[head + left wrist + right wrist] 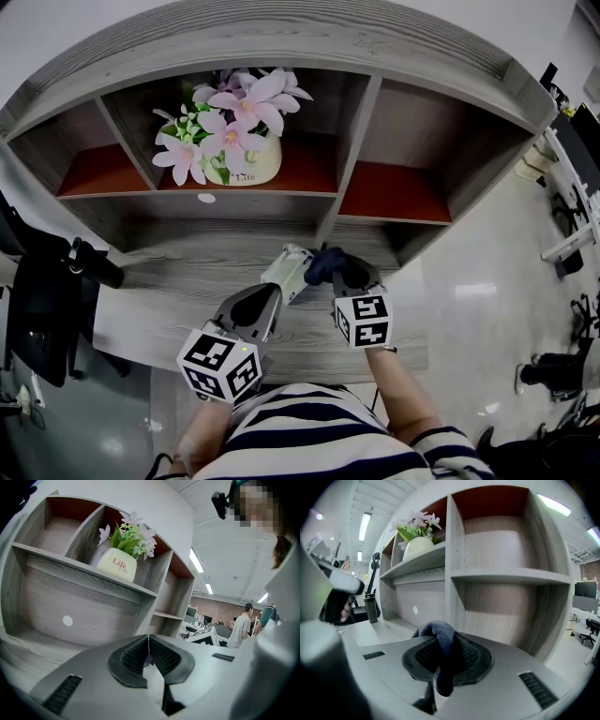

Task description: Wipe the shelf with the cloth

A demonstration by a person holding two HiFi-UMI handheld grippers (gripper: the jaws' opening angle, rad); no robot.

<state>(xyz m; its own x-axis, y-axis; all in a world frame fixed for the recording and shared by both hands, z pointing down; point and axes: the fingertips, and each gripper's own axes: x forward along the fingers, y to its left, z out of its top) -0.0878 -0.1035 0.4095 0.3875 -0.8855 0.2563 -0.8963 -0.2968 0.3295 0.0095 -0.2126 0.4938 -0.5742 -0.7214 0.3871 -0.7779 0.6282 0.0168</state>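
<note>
A dark blue cloth (322,264) (443,641) is bunched between the jaws of my right gripper (339,274) (440,651), which is shut on it just above the grey lower board (187,272) of the wooden shelf unit, below the divider between the middle and right compartments. My left gripper (291,270) (149,643) sits beside it on the left; its ribbed pads meet at the tips and I see nothing held between them. The right compartment's reddish shelf (394,192) is bare.
A white pot of pink flowers (246,161) (117,564) (417,548) stands in the middle compartment. A black bottle (92,264) (371,606) stands at the left end of the lower board. A black chair (37,309) is on the left, and office furniture (567,234) on the right.
</note>
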